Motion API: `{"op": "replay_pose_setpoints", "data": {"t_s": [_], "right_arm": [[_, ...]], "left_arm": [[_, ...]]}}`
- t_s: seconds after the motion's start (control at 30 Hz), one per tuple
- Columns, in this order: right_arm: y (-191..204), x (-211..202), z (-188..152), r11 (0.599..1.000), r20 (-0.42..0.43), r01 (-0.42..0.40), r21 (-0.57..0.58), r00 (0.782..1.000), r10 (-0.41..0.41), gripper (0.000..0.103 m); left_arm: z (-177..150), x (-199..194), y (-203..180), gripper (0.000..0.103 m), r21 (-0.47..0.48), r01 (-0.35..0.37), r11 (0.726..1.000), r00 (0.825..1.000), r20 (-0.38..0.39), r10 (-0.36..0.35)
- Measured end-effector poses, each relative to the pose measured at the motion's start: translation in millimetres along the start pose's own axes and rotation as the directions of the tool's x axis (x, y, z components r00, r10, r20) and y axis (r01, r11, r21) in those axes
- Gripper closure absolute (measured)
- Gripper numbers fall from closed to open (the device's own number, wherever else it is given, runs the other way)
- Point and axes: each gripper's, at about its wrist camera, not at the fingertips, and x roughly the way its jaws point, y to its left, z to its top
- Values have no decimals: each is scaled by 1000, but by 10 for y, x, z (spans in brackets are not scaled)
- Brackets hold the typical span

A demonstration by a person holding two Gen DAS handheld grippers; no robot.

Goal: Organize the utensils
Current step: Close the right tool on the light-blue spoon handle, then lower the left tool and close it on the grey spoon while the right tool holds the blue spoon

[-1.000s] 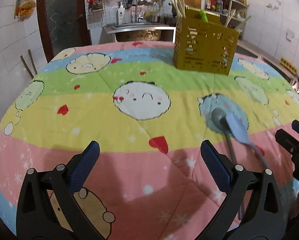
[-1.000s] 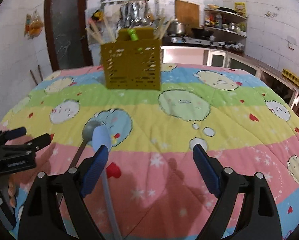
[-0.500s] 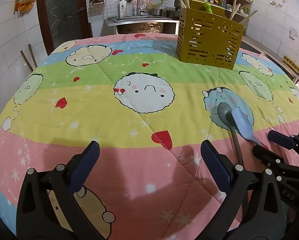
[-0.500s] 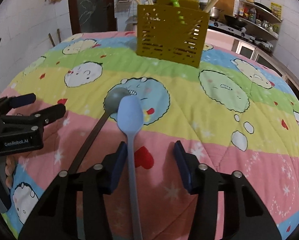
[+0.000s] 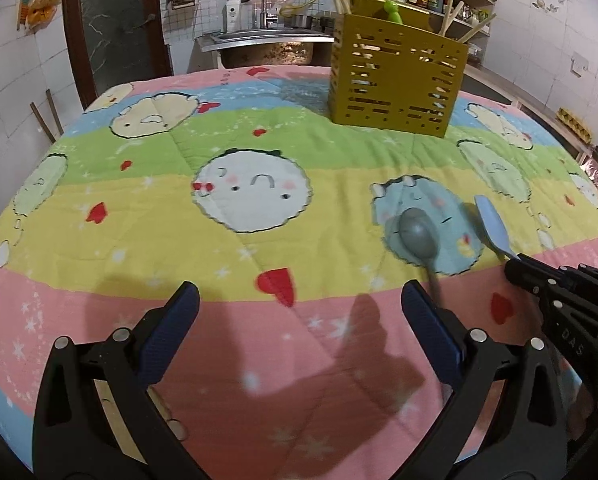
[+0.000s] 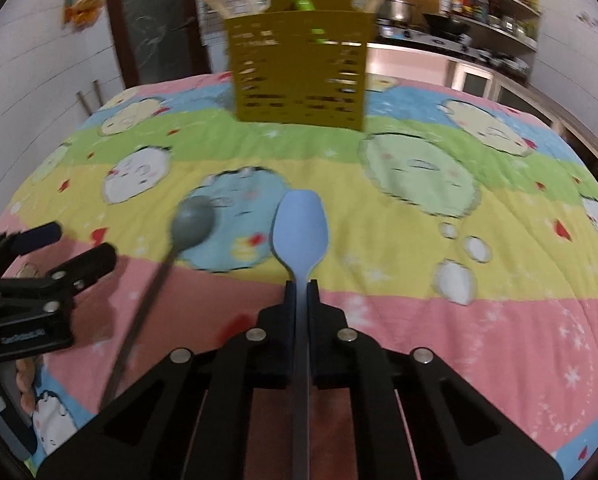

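Clamped tight, the right gripper (image 6: 301, 285) has its two dark pads pressed against the thin handle of the light blue spoon (image 6: 301, 228); its jaws have just been closing on that handle. The spoon's bowl juts out toward twelve o'clock from the fingertips, above the yellow band of the cartoon-print quilt (image 6: 419, 288). At about ten o'clock from that bowl lies the grey spoon (image 6: 193, 226), its bowl over a blue cartoon face and its long handle running back toward seven o'clock, apart from the blue one. Farther out at twelve o'clock stands the slotted yellow utensil holder (image 6: 299, 76), upright on the quilt, with chopsticks and a green-handled piece poking from its top. At nine o'clock in the right wrist view, the left gripper (image 5: 299, 312) hangs over the pink band with its jaws spread wide and nothing between them.
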Motion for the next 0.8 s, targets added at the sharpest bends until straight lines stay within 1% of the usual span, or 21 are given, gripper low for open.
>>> {"op": "replay_pose_setpoints", "data": {"t_s": [0.13,0.23,0.27,0.37,0.47,0.5,0.63,0.7,0.77,0.8], "right_arm": [[-239,-25,14,995,3,78,55,997,-78,97],[-373,-22,14,991,2,104,82,995,-104,97],[-407,-16,12,991,1,102,89,995,-102,97],[-462,3,-9,991,-4,86,100,996,-87,97],[-481,10,-13,992,-7,81,102,997,-81,97],[-479,15,-11,992,-9,80,100,997,-80,97],[-467,40,13,992,-21,75,97,997,-73,97],[-474,52,36,993,-26,67,99,998,-64,97],[-480,68,54,993,-32,59,99,998,-56,97],[-490,74,66,993,-36,51,104,998,-48,97]], "left_arm": [[42,29,-148,5,-8,29,1000,999,-15,-29],[61,93,-272,6,-6,51,999,998,-45,-51],[63,117,-314,8,-6,62,998,996,-57,-62],[59,193,-431,18,1,93,996,991,-97,-93],[69,237,-512,24,18,78,997,992,-100,-76],[76,243,-521,29,21,76,997,992,-100,-73],[130,279,-536,43,21,77,997,992,-106,-74],[157,289,-541,55,25,79,997,991,-109,-76],[173,305,-540,63,21,93,995,989,-115,-90],[182,314,-535,65,18,96,995,989,-117,-93]]}}
